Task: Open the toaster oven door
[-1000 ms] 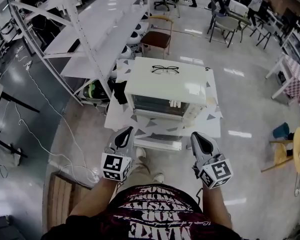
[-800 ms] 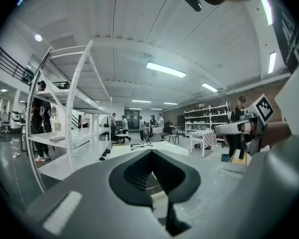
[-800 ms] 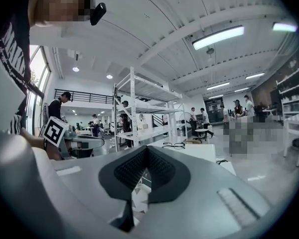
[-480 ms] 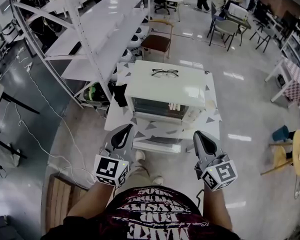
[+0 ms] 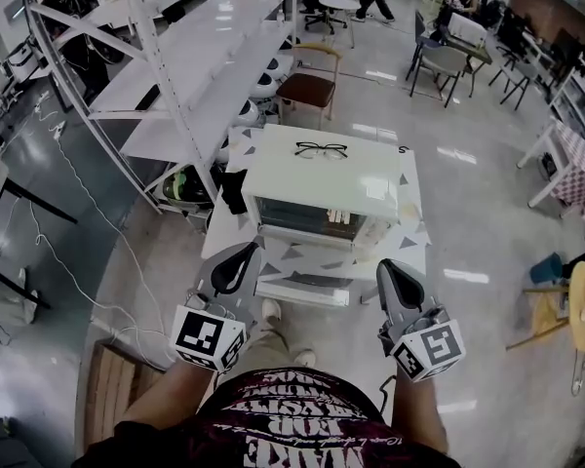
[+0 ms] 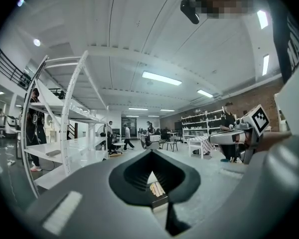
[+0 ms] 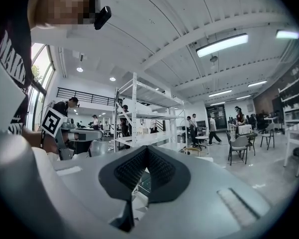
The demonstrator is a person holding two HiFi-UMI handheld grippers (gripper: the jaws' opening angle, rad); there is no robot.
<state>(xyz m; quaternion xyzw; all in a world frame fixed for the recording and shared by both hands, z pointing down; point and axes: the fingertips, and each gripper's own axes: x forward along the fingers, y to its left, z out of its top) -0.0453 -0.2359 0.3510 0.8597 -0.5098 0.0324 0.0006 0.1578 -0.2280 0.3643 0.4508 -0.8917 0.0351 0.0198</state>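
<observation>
1. Now the white toaster oven [image 5: 317, 169] sits on a small white table [image 5: 412, 234] with grey triangles on it, right ahead of the person.
2. Its long side runs from left to right in the head view. Its front faces the person and the two grippers.
3. A flat white panel [image 5: 307, 288] with a dark strip sticks out low from the front, toward the person. It looks like the door folded down, but that is hard to tell for sure.
4. Behind the front, the inside of the oven looks dark. A few pale, stick-like things [image 5: 339, 217] show on the right side. What they are cannot be told.
5. A pair of black glasses [image 5: 322, 149] lies on top of the oven, near the back edge.
6. The left gripper [image 5: 244, 252] is held just short of the table, near its left front corner. Its own view shows its jaws pressed together at the tips, with nothing between them.
7. The right gripper [image 5: 385, 266] is held near the right front corner, also apart from the oven. Its jaws are pressed together too, and they grip nothing.
8. A tall white shelf rack [image 5: 195, 66] stands to the left, and a brown chair [image 5: 307, 81] stands behind the table.
</observation>
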